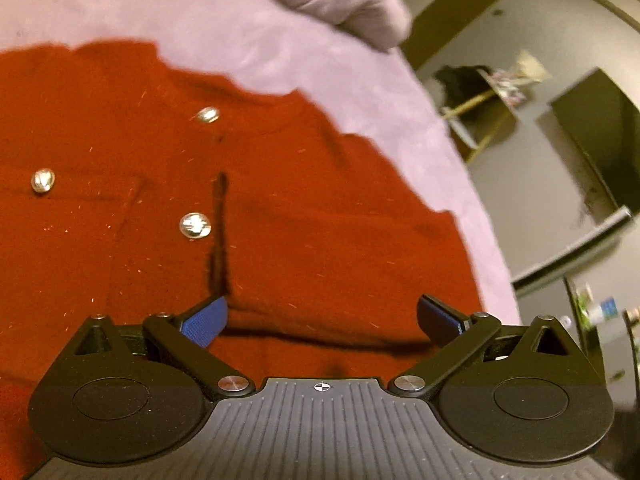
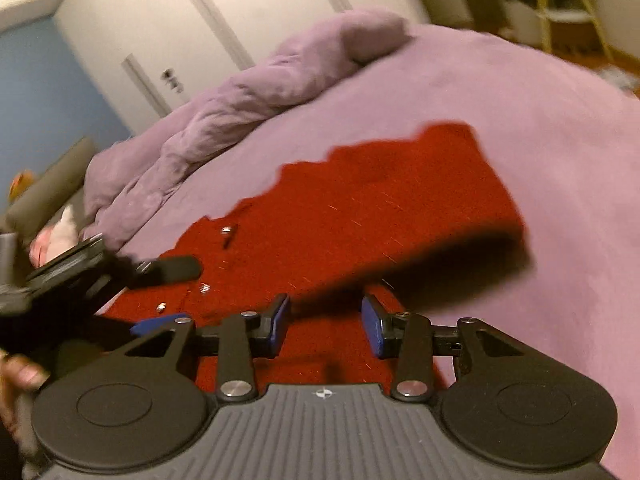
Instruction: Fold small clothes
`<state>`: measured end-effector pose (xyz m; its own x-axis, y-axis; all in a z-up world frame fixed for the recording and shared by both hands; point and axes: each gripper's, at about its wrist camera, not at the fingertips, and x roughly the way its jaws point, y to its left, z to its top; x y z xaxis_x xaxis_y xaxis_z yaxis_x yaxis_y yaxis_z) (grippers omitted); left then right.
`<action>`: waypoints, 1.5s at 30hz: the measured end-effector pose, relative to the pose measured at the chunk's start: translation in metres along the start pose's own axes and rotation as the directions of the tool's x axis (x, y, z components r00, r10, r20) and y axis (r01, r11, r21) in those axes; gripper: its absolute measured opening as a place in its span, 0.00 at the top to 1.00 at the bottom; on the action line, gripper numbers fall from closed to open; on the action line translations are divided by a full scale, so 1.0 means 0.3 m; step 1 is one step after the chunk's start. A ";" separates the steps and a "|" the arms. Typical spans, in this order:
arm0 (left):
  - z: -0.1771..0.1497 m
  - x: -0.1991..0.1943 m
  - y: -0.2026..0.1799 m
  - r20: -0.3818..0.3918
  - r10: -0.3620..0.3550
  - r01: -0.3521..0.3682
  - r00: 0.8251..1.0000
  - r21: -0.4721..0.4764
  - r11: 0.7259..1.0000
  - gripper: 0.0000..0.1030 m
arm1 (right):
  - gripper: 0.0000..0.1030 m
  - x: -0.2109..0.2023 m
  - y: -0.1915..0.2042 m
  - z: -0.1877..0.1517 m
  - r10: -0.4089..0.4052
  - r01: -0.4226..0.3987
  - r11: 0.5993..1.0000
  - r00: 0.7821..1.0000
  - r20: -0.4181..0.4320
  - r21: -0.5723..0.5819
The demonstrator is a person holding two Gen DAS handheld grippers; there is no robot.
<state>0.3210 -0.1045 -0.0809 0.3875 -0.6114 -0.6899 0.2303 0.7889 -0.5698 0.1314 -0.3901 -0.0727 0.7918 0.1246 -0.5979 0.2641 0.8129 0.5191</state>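
Observation:
A small red garment (image 1: 280, 216) with silver buttons (image 1: 195, 225) lies flat on a lilac bed cover (image 1: 200, 20). My left gripper (image 1: 322, 318) is open just above the garment's lower part, holding nothing. In the right wrist view the same red garment (image 2: 360, 216) stretches away with its scalloped edge at the far side. My right gripper (image 2: 325, 326) is open over the garment's near edge, holding nothing. The left gripper (image 2: 120, 276) shows at the left of that view, over the buttoned side.
A bunched lilac duvet (image 2: 224, 116) lies along the far side of the bed. The bed edge (image 1: 492, 216) drops off to the right, with a stool and furniture (image 1: 492, 96) beyond. White wardrobe doors (image 2: 168, 32) stand behind the bed.

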 end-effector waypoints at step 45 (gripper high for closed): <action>0.273 -0.212 0.362 0.291 0.356 -0.393 0.888 0.078 0.916 0.79 | 0.86 0.386 0.105 0.087 -0.095 0.095 0.995 0.995 -0.005 0.006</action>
<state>0.3944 0.0253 -0.0623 0.6861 -0.2438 -0.6855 0.1284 0.9680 -0.2158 0.2457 -0.3650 -0.1098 0.7606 0.0494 -0.6473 0.3416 0.8174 0.4638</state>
